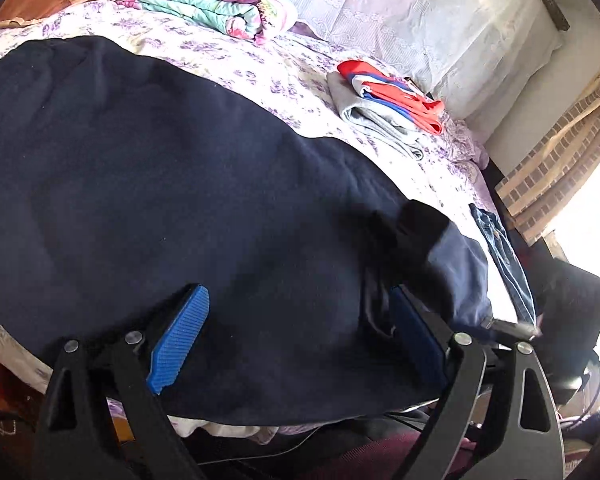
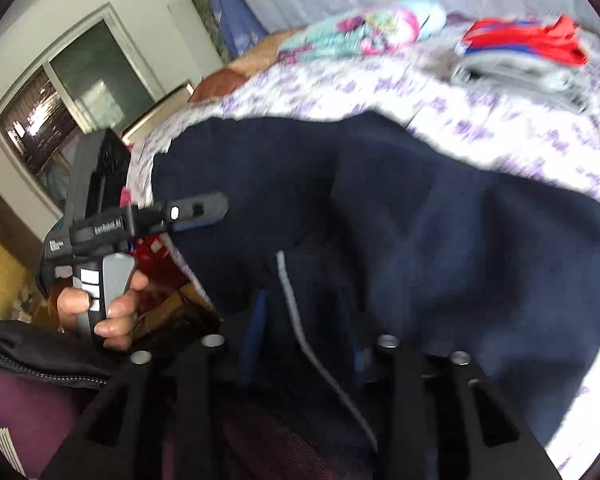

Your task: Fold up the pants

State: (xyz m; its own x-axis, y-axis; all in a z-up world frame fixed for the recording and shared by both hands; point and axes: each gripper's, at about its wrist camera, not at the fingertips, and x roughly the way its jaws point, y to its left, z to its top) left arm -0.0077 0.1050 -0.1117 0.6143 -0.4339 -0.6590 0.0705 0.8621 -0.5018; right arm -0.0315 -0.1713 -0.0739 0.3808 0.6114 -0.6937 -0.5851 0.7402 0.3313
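Dark navy pants (image 1: 160, 180) lie spread over a purple-flowered bedsheet (image 1: 260, 64). My left gripper (image 1: 300, 332) hovers over their near edge, its blue pads (image 1: 180, 336) wide apart and holding nothing. In the right wrist view a hand (image 2: 112, 304) holds that left gripper (image 2: 216, 210) at the left end of the pants (image 2: 460, 240). My right gripper (image 2: 306, 332) stands partly open. A raised fold of navy cloth with a pale stripe (image 2: 292, 300) lies between its fingers. The pads show no clear press on it. The picture is blurred. A dark blurred shape (image 1: 416, 228) at the pants' right end looks like the right gripper.
A folded flowered blanket (image 1: 204, 4) lies at the back of the bed. A stack of folded grey and red-blue clothes (image 1: 388, 100) sits near a white pillow (image 1: 440, 20). Jeans (image 1: 500, 248) hang at the bed's right edge. A window (image 2: 60, 92) is on the left wall.
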